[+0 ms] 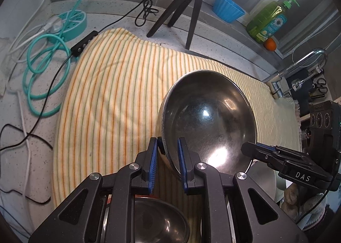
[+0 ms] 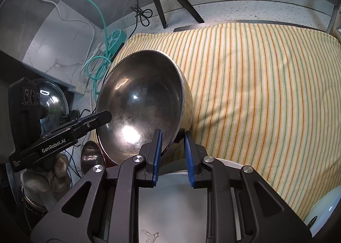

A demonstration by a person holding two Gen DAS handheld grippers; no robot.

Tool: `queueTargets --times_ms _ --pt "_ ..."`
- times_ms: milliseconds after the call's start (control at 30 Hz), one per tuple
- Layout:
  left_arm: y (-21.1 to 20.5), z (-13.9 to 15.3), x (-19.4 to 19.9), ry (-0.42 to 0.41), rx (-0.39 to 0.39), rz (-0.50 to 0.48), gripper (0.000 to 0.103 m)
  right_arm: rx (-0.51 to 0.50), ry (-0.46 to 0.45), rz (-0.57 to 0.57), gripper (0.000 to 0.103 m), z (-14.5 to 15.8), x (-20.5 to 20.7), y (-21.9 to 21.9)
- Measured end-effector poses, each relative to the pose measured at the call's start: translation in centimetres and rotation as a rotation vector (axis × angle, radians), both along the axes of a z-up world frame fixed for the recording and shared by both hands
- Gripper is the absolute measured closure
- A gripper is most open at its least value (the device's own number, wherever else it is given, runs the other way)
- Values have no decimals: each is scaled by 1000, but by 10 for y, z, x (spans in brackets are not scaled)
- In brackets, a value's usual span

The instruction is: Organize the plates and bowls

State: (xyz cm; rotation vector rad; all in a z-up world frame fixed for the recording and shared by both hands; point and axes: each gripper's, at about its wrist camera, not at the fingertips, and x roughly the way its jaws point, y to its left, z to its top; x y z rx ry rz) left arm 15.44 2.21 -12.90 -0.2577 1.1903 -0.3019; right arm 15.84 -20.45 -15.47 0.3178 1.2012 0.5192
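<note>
A large steel bowl hangs tilted above the striped cloth, held by its rim from two sides. My left gripper is shut on the rim's near left edge, and in the right wrist view the left gripper clamps the bowl's left side. My right gripper is shut on the rim at the bowl's lower right; in the left wrist view the right gripper reaches in from the right. A gloved hand holds the left tool.
A smaller steel bowl sits below the left gripper. White plates lie under and right of the right gripper. A steel lid, tripod, teal power strip, blue cup, soap bottle and faucet ring the cloth.
</note>
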Motion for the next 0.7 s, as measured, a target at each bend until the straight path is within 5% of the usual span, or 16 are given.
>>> queueTargets --times_ms 600,700 --pt "5 -3 -1 -6 15 17 86 -9 -9 48 79 -2 0 12" --pt "4 -1 -3 -15 22 12 85 -13 -36 51 62 3 -3 11"
